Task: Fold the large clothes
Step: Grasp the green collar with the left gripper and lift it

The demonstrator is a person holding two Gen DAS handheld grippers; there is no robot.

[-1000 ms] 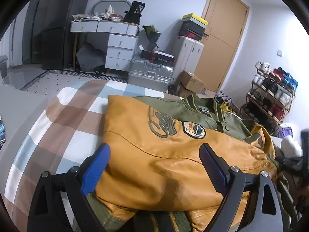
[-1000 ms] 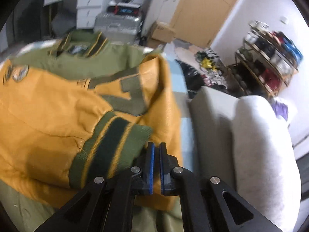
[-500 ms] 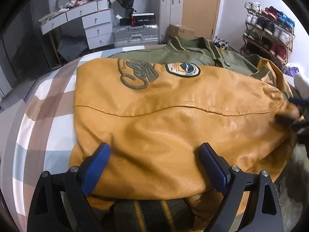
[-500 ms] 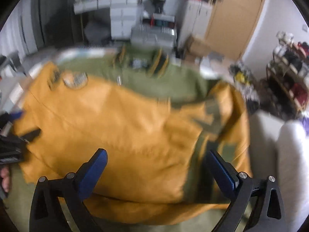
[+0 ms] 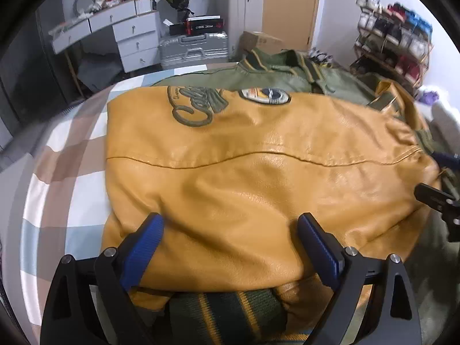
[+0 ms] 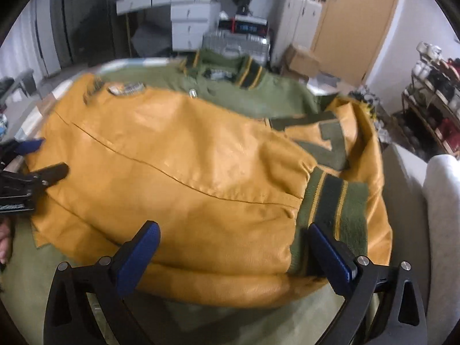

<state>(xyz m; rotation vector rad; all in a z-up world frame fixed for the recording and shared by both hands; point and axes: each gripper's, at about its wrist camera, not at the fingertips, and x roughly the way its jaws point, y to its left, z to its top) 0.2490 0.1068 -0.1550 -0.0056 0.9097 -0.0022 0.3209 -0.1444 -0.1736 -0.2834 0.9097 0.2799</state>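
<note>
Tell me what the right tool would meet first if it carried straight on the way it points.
Most likely the yellow leather sleeve folded across the jacket, which fills the gap between the open right tool. Its striped knit cuff lies just off to one side; depth is hard to judge.

jacket (image 5: 258, 178): mustard yellow, olive green | cuff (image 6: 333, 201): green-yellow stripes | bedsheet (image 5: 72, 155): brown-white-blue checks

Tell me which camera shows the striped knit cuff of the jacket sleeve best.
The right wrist view: the striped cuff lies there whole and unhidden, at the end of the yellow sleeve, beside the right tool's finger. The left wrist view shows only a strip of striped knit at the bottom edge, partly under the leather.
</note>
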